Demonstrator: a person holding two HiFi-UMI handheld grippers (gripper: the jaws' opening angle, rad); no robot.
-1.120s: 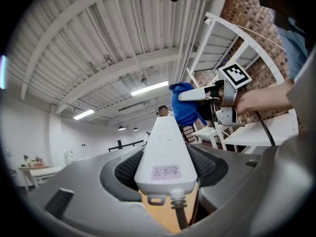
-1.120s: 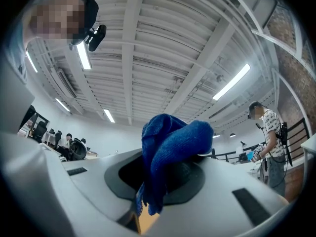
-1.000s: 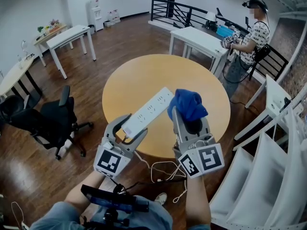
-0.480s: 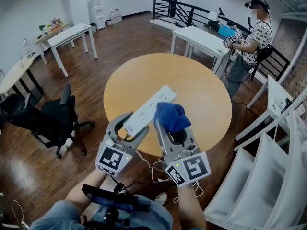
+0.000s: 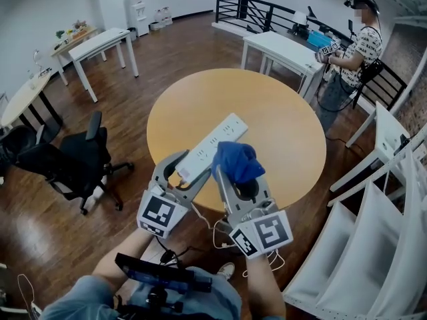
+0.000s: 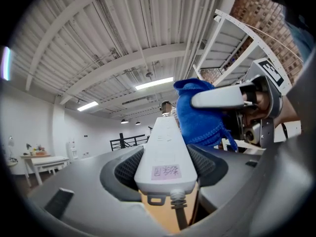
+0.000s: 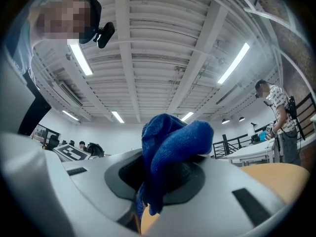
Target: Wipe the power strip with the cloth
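A white power strip [image 5: 208,145] is held up over the near edge of the round wooden table [image 5: 267,105], its cord [image 5: 220,229] hanging down toward the floor. My left gripper [image 5: 179,173] is shut on the strip's cord end [image 6: 165,157]. My right gripper [image 5: 235,173] is shut on a bunched blue cloth [image 5: 237,160], which touches the strip's right side about midway along. In the left gripper view the blue cloth [image 6: 200,115] presses against the strip's right edge. In the right gripper view the cloth [image 7: 170,152] bulges out between the jaws.
A black office chair [image 5: 73,159] stands to the left. White tables [image 5: 100,45] line the far left, another white table [image 5: 283,49] stands behind the round one. A person [image 5: 357,52] stands at the far right by a black railing [image 5: 267,9]. White shelving [image 5: 380,205] stands on the right.
My right gripper has carried the blue cloth left and nearer, from the strip's far end to its middle. The left gripper and the strip have shifted slightly.
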